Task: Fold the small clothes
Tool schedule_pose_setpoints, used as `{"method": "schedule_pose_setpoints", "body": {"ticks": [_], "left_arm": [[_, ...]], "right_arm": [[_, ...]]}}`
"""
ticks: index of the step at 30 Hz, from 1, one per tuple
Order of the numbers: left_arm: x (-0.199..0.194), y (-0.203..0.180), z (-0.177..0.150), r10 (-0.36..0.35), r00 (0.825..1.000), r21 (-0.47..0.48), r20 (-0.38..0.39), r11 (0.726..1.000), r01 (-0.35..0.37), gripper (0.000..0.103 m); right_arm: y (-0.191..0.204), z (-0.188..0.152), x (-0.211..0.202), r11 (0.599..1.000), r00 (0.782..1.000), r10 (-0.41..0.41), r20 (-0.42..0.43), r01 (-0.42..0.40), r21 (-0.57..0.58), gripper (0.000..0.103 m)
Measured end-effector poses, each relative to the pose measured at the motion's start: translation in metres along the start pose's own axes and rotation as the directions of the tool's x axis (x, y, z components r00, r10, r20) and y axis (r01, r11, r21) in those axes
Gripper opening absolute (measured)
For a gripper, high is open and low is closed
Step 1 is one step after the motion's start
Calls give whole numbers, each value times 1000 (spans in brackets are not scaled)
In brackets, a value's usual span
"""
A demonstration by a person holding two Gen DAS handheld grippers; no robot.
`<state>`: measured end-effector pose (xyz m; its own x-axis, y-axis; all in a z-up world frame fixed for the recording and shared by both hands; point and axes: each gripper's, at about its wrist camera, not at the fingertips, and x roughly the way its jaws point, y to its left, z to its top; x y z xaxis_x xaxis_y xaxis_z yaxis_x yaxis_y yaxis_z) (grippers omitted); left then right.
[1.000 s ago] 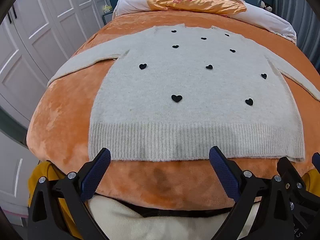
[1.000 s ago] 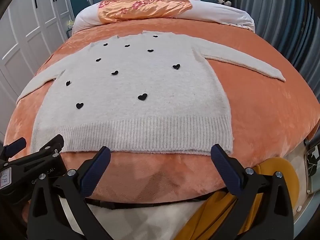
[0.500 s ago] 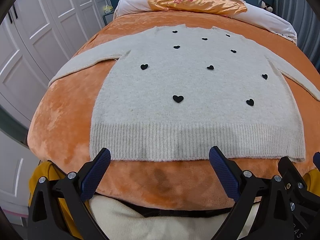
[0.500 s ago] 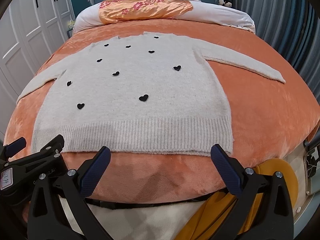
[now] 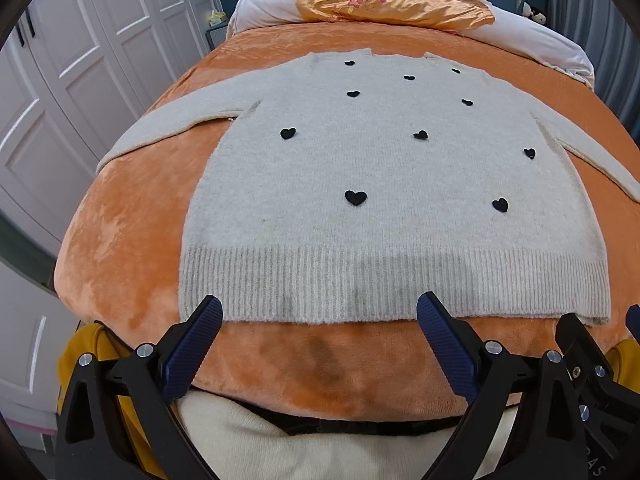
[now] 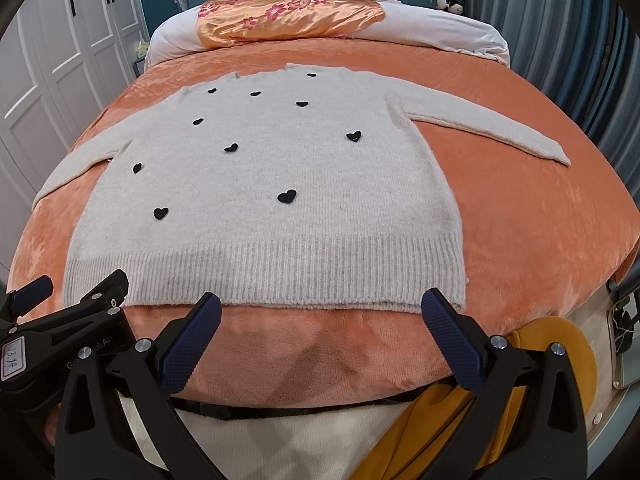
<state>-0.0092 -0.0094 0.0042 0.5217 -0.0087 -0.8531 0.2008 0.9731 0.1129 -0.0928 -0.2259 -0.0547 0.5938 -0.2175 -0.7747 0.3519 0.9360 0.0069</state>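
Lying flat on orange blanket (image 5: 120, 240), cream sweater (image 5: 380, 200), hem toward 6 o'clock. Left gripper (image 5: 320, 320) spread wide, empty, just short of hem.

Right wrist: same sweater (image 6: 280, 200), sleeve toward 3 o'clock. Right gripper (image 6: 320, 316) released, empty, near hem.

Grey heart-dotted sweater (image 5: 384, 200) flat on orange blanket (image 5: 120, 240), left tongs (image 5: 320, 314) spread wide at hem

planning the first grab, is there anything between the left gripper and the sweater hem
Nothing but bare orange blanket. In the left wrist view the open left gripper sits just short of the sweater, fingertips level with its ribbed hem.
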Motion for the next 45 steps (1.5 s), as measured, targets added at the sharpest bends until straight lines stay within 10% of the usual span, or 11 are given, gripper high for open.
{"method": "schedule_pose_setpoints", "body": {"ticks": [45], "left_arm": [[10,-3,-1,5,1000,1,-19,1000,-5,94]], "right_arm": [[-4,-1,7,1000,1000,-13,-14,13,14,98]]}}
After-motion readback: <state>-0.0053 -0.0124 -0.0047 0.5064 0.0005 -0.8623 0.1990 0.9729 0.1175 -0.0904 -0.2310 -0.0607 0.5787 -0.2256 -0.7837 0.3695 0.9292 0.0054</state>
